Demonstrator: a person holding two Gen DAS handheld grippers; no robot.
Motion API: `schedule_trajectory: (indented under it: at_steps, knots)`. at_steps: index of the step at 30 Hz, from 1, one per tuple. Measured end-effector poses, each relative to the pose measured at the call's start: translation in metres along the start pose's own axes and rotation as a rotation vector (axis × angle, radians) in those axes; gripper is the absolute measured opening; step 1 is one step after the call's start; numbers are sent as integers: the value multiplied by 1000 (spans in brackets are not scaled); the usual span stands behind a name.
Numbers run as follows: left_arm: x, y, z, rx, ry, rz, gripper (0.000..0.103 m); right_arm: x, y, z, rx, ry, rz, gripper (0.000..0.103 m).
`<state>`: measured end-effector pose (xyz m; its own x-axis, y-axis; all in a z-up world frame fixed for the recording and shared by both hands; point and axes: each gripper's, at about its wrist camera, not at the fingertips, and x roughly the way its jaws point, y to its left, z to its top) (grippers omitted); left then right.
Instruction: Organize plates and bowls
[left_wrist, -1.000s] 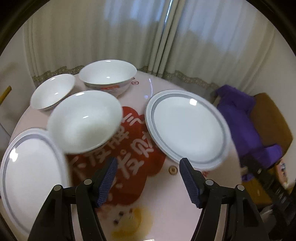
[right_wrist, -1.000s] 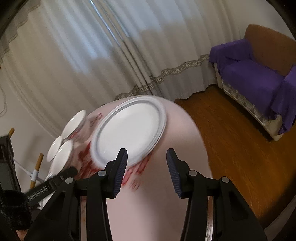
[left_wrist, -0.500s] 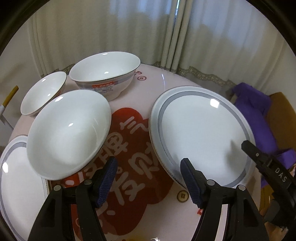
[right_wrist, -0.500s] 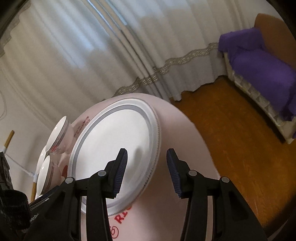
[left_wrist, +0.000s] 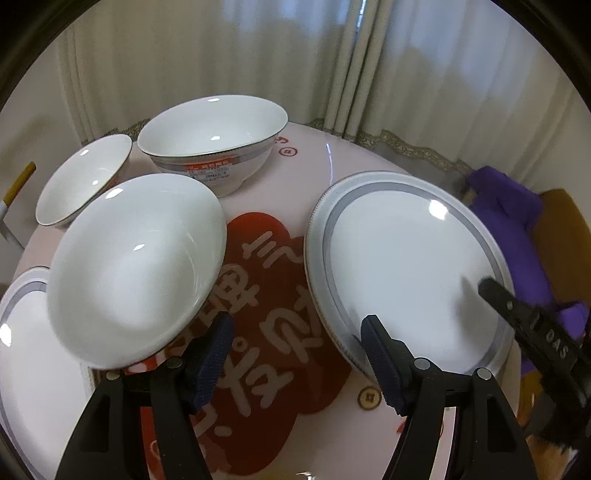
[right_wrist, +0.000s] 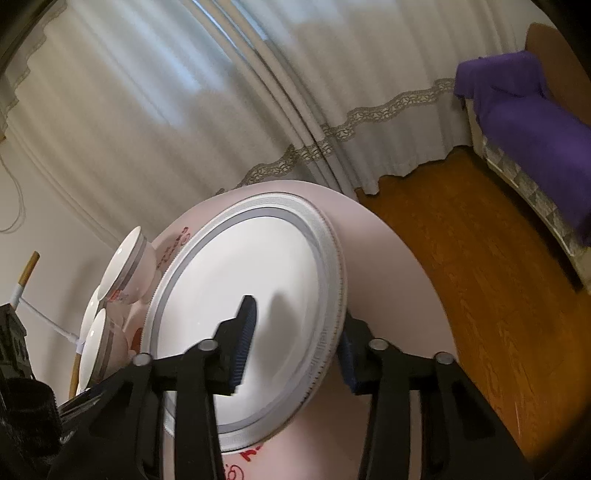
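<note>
At three o'clock on the round pink table (left_wrist: 314, 173), my right gripper (right_wrist: 295, 338) straddles the grey-banded white plate's (right_wrist: 240, 295) rim, jaws spread, not pinching. My left gripper (left_wrist: 297, 360) hovers spread beside a plain white bowl (left_wrist: 136, 266) at nine o'clock.

The left gripper (left_wrist: 297, 354) has two black plastic arms, each ending in a finger faced with a dark blue ribbed pad (left_wrist: 376, 360). Round silver screws (left_wrist: 422, 364) sit on the upper faces of the arms. The right gripper (right_wrist: 295, 338) has the same build: black arms, blue ribbed pads (right_wrist: 243, 341) and silver screws (right_wrist: 377, 344). Its side carries white letters reading "DAS" (left_wrist: 554, 341).
</note>
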<state>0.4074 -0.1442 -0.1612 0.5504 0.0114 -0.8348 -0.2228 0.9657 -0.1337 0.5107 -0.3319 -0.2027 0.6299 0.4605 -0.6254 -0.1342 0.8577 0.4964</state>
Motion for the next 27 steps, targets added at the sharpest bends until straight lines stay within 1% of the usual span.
schedule_trajectory:
  at_steps: [2, 4, 8, 17, 18, 19, 20, 22, 25, 27]
  knots:
    - [8, 1, 4, -11, 15, 5, 67, 0, -4, 0, 11, 1, 4, 27]
    - [15, 1, 9, -19, 25, -12, 67, -1, -7, -1, 12, 2, 9, 25]
    - [29, -1, 15, -25, 50, -38, 65, -2, -7, -2, 4, 1, 15, 25]
    - [47, -9, 23, -4, 23, -58, 65, 0, -13, -3, 27, 3, 37, 13]
    - [49, -9, 24, -5, 23, -61, 64, 1, -14, -3, 31, 3, 41, 13]
    - [50, -10, 25, -3, 22, -57, 53, 0, -14, -3, 30, 3, 42, 12]
    - [52, -10, 27, 5, 21, -53, 36, 1, -14, -3, 29, 3, 42, 12]
    - [54, -10, 27, 15, 20, -65, 31, 1, -13, -4, 26, 0, 38, 12]
    - [56, -11, 25, 13, 4, -63, 30, 1, -13, -4, 33, -2, 44, 12]
    - [57, -8, 25, 4, -4, -66, 27, 1, -13, -4, 37, -2, 50, 12]
